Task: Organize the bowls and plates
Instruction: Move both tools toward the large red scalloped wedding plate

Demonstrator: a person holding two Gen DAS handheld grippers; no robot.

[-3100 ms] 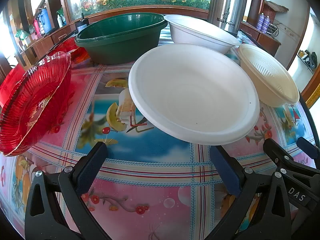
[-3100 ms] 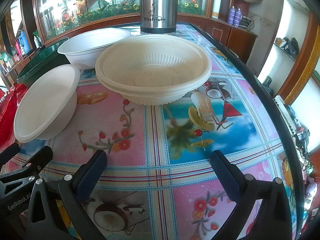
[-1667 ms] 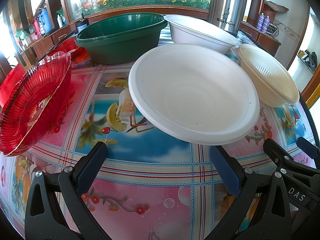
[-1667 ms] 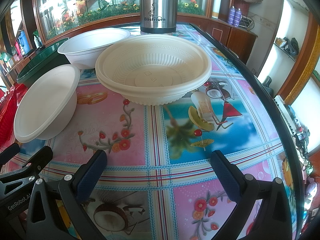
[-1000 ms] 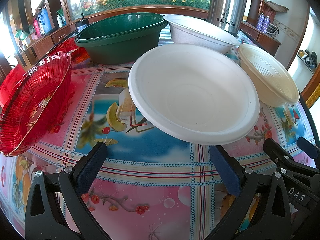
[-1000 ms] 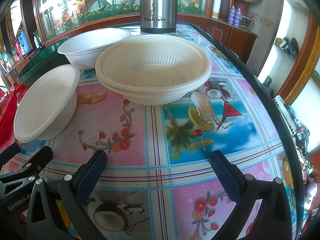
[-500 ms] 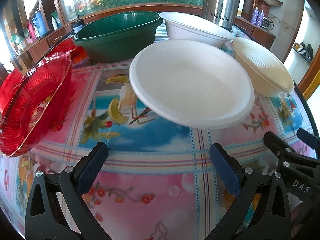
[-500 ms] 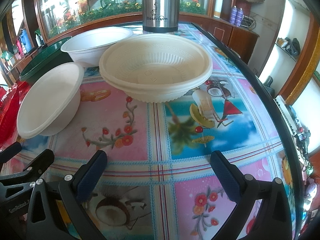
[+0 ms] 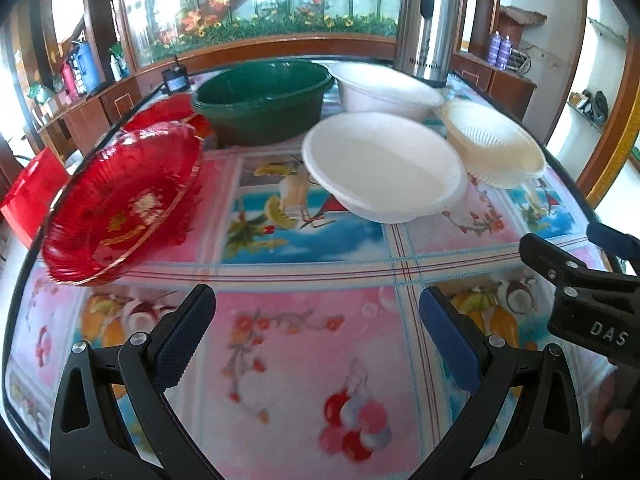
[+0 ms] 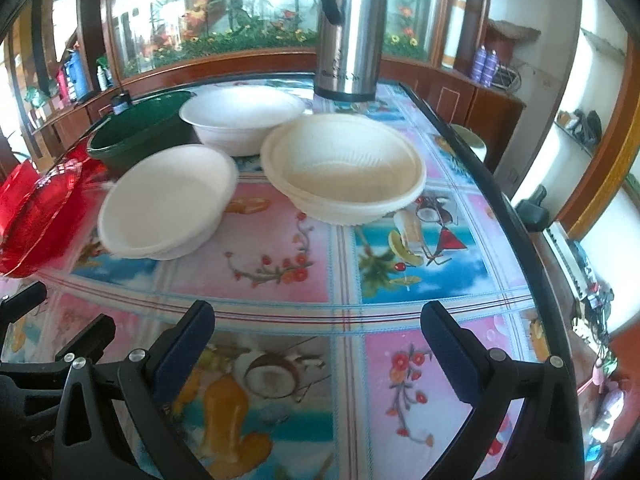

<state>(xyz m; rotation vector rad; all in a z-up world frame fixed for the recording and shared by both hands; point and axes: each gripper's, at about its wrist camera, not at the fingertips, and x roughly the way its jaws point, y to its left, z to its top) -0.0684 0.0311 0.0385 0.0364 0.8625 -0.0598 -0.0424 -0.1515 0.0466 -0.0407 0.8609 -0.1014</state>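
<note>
A shallow white bowl [image 9: 384,166] [image 10: 168,204] sits mid-table. Right of it is a ribbed cream bowl [image 9: 494,146] [image 10: 344,168]. Behind them stand a deeper white bowl [image 9: 384,88] [image 10: 244,118] and a dark green basin [image 9: 262,98] [image 10: 140,130]. A red glass plate [image 9: 124,200] [image 10: 36,208] lies at the left, a second red plate [image 9: 164,110] behind it. My left gripper [image 9: 316,336] is open over the near tablecloth with nothing between its fingers. My right gripper [image 10: 318,340] is open too, well short of the cream bowl.
A steel thermos [image 9: 428,20] [image 10: 350,28] stands at the back of the table. The patterned tablecloth [image 9: 312,360] covers the table, whose right edge [image 10: 516,236] is near. A red box [image 9: 32,196] sits off the left side. Wooden cabinets ring the room.
Both grippers have pulled back and risen from the bowls, which now look smaller and farther away. Nothing on the table has moved. Both grippers stay open.
</note>
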